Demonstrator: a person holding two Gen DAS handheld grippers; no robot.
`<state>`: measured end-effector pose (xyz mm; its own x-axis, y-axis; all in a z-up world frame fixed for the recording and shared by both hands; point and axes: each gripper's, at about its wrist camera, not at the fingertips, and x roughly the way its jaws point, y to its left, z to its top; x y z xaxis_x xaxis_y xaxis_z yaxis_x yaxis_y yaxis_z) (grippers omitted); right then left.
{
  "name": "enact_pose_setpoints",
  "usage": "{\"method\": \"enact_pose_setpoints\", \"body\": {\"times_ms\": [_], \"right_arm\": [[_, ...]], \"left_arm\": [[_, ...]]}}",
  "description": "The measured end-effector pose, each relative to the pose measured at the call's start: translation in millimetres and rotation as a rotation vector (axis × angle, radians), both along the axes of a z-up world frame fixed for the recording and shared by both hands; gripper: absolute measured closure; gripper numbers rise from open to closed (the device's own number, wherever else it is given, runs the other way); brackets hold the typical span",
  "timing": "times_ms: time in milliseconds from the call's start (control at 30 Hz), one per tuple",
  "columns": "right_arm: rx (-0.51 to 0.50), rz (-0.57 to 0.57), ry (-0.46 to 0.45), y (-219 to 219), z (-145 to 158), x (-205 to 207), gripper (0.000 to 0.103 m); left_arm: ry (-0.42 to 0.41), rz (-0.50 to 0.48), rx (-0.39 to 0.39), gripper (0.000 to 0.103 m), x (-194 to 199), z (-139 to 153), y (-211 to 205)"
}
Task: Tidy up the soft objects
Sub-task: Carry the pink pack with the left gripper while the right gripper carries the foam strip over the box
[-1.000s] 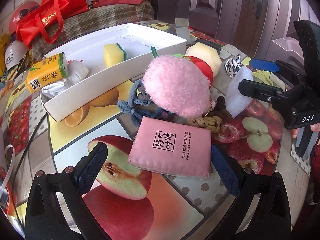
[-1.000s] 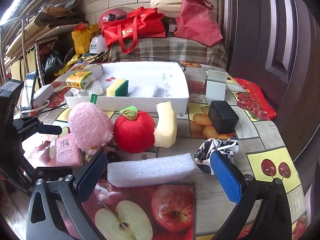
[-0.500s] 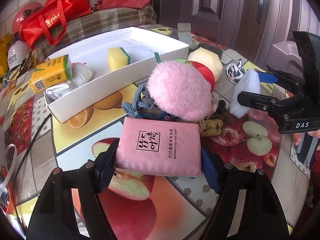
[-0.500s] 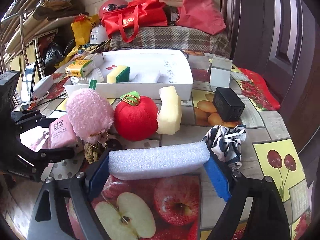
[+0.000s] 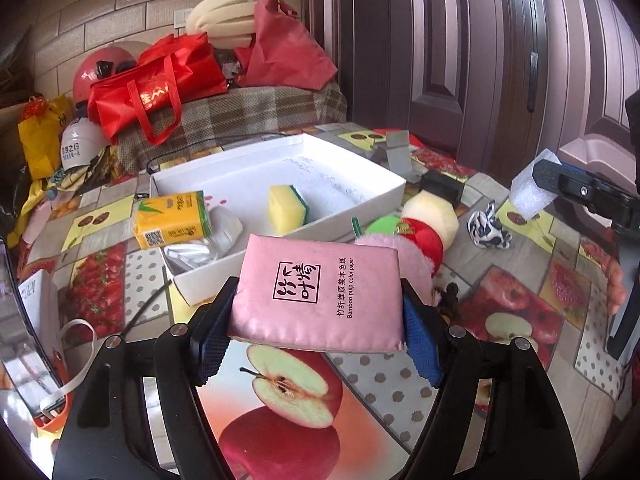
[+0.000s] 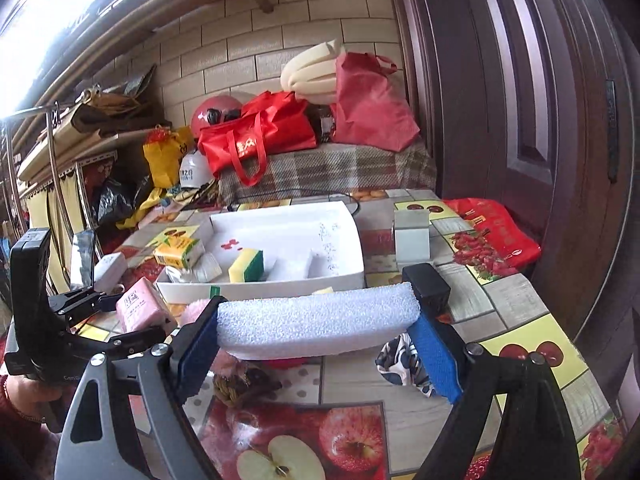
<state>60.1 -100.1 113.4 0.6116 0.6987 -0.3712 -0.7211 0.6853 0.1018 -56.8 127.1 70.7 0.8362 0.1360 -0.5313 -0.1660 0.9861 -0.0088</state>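
My left gripper is shut on a pink tissue pack and holds it above the table, in front of the white box. My right gripper is shut on a white foam block, lifted off the table. The box holds a yellow-green sponge, a yellow tissue pack and a silver pouch. The pink plush, red plush apple and cream sponge lie behind the pink pack. The foam also shows in the left wrist view.
A black-and-white cloth lies on the table at right. A black block and a grey box stand behind it. A knotted rope lies under the foam. Red bags sit on the plaid bench behind.
Both grippers closed, the left on the pink pack and the right on the foam block, and lifted them off the table.
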Motion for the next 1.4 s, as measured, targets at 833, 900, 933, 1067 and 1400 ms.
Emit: {"method": "enact_pose_setpoints", "body": {"times_ms": [833,900,933,1067,1400], "right_arm": [[0.143,-0.054,0.130,65,47,86,0.015],[0.113,-0.060,0.178,87,36,100,0.015],[0.097,-0.062,0.217,97,28,108,0.015],[0.055,-0.084,0.338,128,-1,126,0.015],[0.045,-0.095,0.356,149,-15,127,0.015]], "left_arm": [[-0.183,0.254,-0.198,0.027,73,58,111],[-0.136,0.271,-0.162,0.027,85,41,111],[-0.111,0.274,-0.158,0.027,90,32,111],[-0.050,0.268,-0.146,0.027,102,10,108],[-0.056,0.277,-0.116,0.027,102,8,108]]}}
